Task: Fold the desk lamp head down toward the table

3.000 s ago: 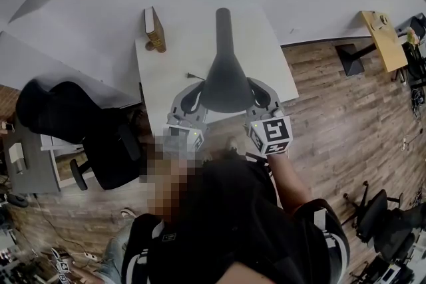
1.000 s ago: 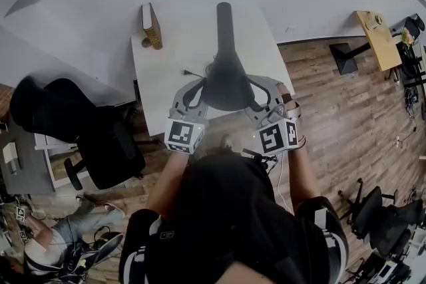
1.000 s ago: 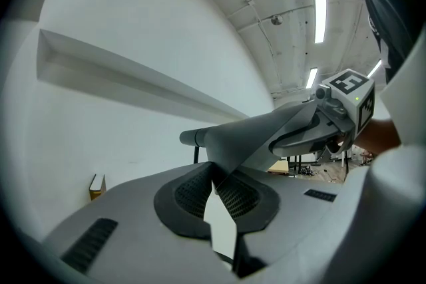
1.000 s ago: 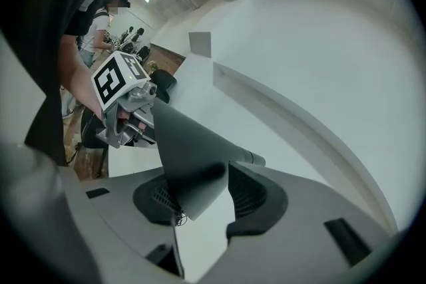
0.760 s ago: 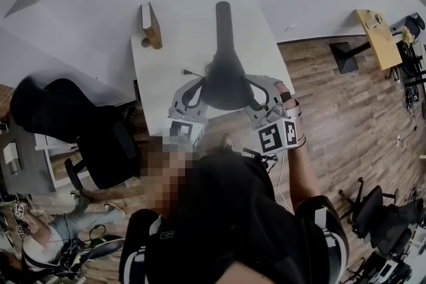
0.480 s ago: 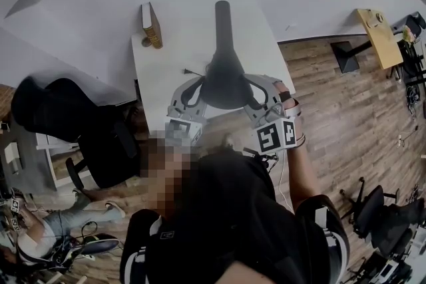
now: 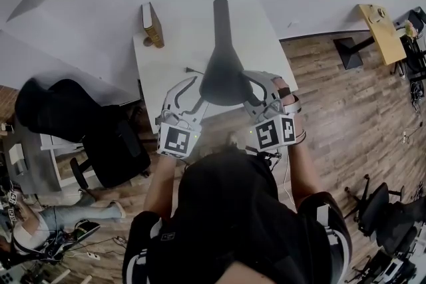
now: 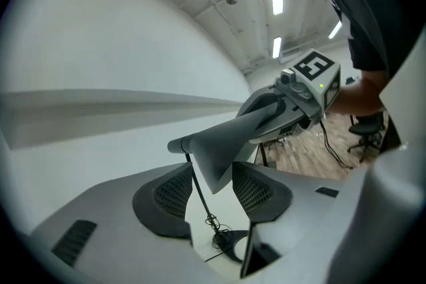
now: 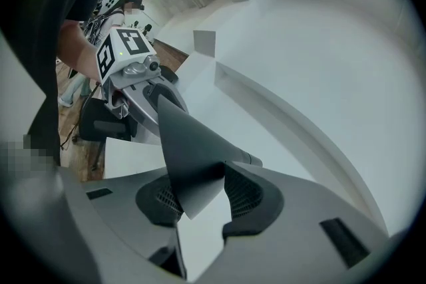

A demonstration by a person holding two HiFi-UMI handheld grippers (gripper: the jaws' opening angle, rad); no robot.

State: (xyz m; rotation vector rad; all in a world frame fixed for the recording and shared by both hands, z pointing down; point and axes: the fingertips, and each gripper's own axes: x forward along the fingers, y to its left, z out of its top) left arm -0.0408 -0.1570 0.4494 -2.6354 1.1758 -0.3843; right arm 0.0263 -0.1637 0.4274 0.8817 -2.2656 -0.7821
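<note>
Grey lamp head (image 7: 223,73) sits raised between the two grippers, not yet folded down. The left gripper (image 8: 212,186) has just spread its jaws, leaving the rim loose between them. The right gripper (image 9: 200,199) has tightened onto the opposite rim, so it alone probably drives the fold.

The person wears a black short-sleeved top (image 7: 226,216) with white bands at the sleeves. The left gripper (image 8: 211,186) and the right gripper (image 9: 203,199) are pale grey moulded shells. Each carries a cube (image 7: 176,141) of black-and-white square markers with a small green light. Their fingers (image 8: 170,193) have dark mesh-textured pads (the left's have just been opening, the right's closing, with the lamp head (image 7: 223,76) between both pairs). A thin cable (image 8: 326,138) hangs below the right one.
</note>
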